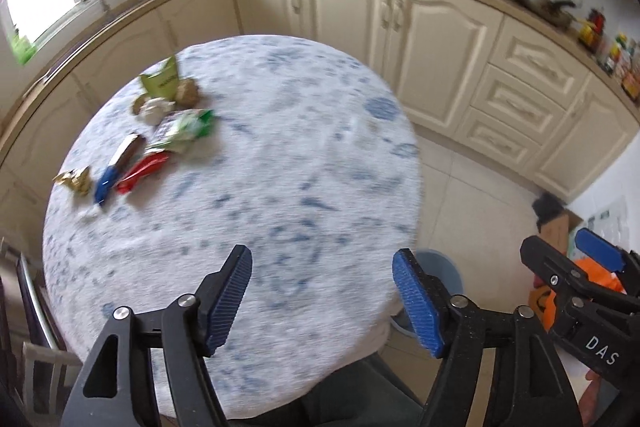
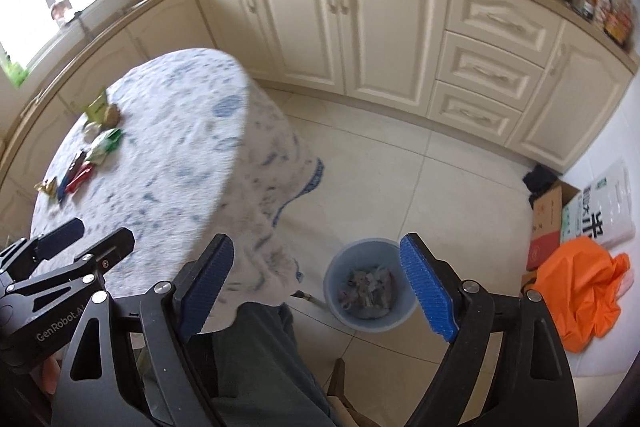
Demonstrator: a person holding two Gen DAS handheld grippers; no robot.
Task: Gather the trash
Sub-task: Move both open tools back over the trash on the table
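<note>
Several snack wrappers lie on the far left of the round table (image 1: 280, 167): a green packet (image 1: 162, 81), a green-and-white bag (image 1: 182, 129), a red wrapper (image 1: 144, 171), a blue one (image 1: 105, 185) and a gold one (image 1: 75, 179). My left gripper (image 1: 322, 297) hangs open and empty over the table's near edge. My right gripper (image 2: 316, 285) is open and empty above the floor, just left of a blue bin (image 2: 366, 283) holding crumpled trash. The same wrappers (image 2: 90, 155) show small in the right wrist view.
Cream kitchen cabinets (image 2: 360, 27) curve behind the table, with a stove and pans on the counter. An orange bag (image 2: 580, 287), a cardboard box (image 2: 546, 223) and a white paper pack stand at the right wall. A person's trousered legs (image 2: 256, 359) sit below the table edge.
</note>
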